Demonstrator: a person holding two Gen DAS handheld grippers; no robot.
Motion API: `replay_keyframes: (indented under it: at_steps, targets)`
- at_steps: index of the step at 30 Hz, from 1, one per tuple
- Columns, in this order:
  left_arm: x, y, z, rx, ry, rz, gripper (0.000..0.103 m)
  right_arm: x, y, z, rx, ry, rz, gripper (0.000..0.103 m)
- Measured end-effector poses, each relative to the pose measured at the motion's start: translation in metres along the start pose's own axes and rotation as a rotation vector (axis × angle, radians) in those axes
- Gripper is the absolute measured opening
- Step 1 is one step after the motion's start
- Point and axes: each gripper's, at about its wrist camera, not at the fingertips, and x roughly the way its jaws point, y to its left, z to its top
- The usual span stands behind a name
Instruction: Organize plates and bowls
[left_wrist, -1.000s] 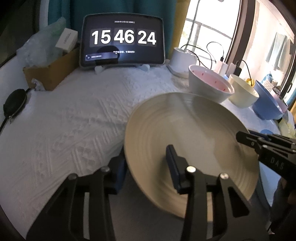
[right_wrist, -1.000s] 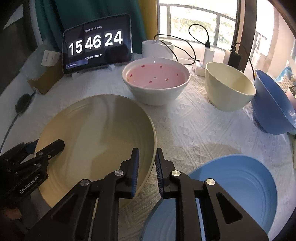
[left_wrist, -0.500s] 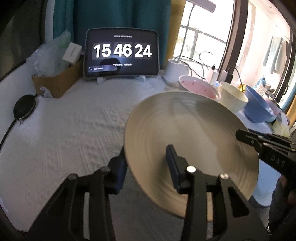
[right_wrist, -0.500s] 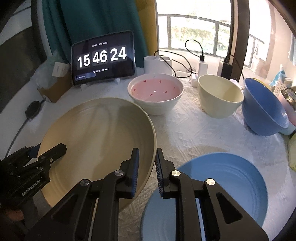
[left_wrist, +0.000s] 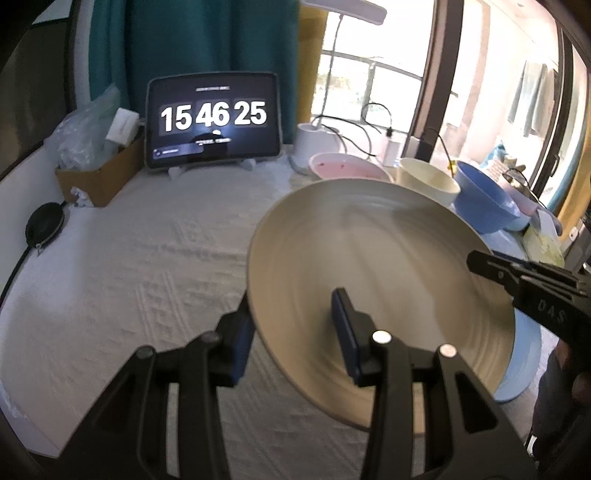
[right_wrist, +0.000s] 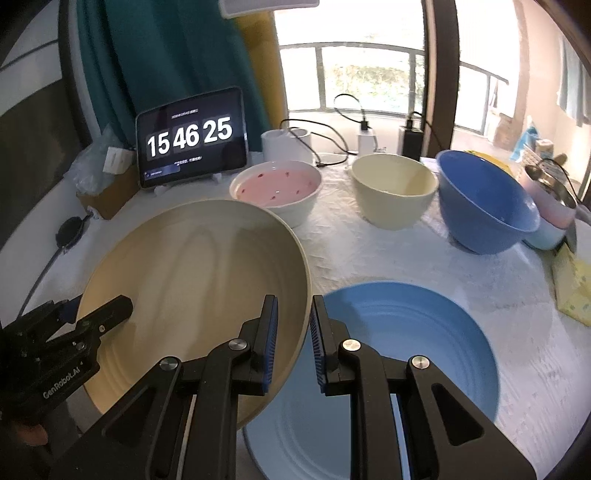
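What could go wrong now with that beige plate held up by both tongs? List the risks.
1. The beige plate hangs tilted, gripped only at opposite rims by the left tongs and right tongs; uneven pulling could slip it free.
2. Its lower edge overlaps the blue plate; lowering carelessly could knock the two together.
3. The pink bowl stands just beyond the far rim; swinging forward could strike it.

White-clothed table (right_wrist: 369, 254) bears three bowls (right_wrist: 393, 194) and a blue plate (right_wrist: 424, 332).

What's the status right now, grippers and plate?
Left gripper and right gripper both clamped on beige plate, opposite rims. Plate off the cloth, partly over blue plate. Nothing between them.
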Motion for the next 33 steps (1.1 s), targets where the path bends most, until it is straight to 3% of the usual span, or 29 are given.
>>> replay_keyframes:
  at_steps: [33]
  targets:
    - [0.017, -0.113, -0.025, 0.131, 0.106, -0.073, 0.042, -0.039, -0.104, -0.054, 0.174, -0.056, -0.052, 0.019]
